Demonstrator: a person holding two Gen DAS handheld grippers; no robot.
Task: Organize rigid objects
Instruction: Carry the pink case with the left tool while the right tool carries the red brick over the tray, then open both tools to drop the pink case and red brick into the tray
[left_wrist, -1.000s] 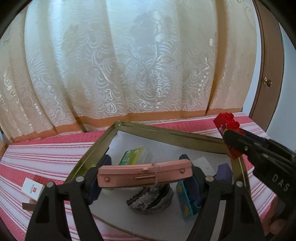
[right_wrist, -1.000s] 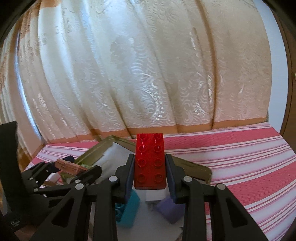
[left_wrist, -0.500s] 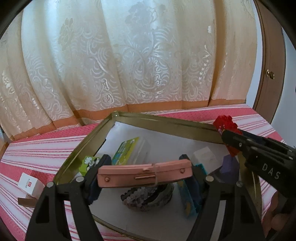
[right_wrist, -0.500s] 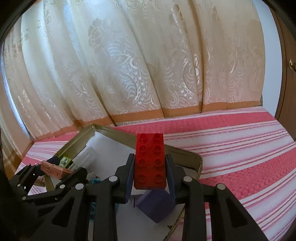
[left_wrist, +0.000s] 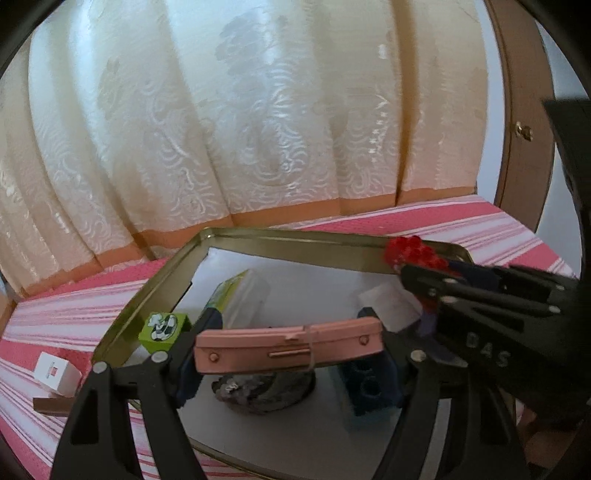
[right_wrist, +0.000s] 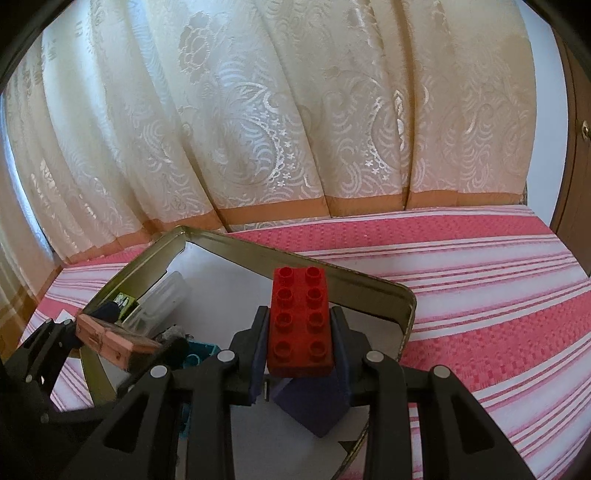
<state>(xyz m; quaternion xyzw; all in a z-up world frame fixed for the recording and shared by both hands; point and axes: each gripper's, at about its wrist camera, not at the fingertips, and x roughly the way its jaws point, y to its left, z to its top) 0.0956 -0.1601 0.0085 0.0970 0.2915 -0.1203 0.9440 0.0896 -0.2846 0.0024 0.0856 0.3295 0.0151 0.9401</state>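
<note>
1. Red brick (right_wrist: 300, 321): studded, two rows of four, glossy and undamaged. It sits at centre of the right wrist view, clamped by its long sides in the right tongs (right_wrist: 299, 343), above the right end of the tin tray (right_wrist: 373, 286).
2. Pink case (left_wrist: 288, 345): long, flat, with a small clasp line along its front edge. It spans the left tongs (left_wrist: 290, 347), which stand wide and grip it by its two ends, low centre in the left wrist view, over the tray's near half.
3. Progress, as I judge it: well along. Already lying in the tray are a green-and-clear box (left_wrist: 236, 299), a green printed cube (left_wrist: 162, 330) at the left rim, a grey crumpled item (left_wrist: 258, 391), a blue block (left_wrist: 369, 384), a purple block (right_wrist: 314, 410) and a white piece (left_wrist: 384, 299).
4. Left to do: both held pieces are not yet set down. A small white box (left_wrist: 55, 373) at lower left lies outside the tray on the striped pink cloth (right_wrist: 480, 266).
5. Surroundings: cream patterned curtain (right_wrist: 277, 110) fills the upper frame; a brown door edge (left_wrist: 524, 129) at upper right.
</note>
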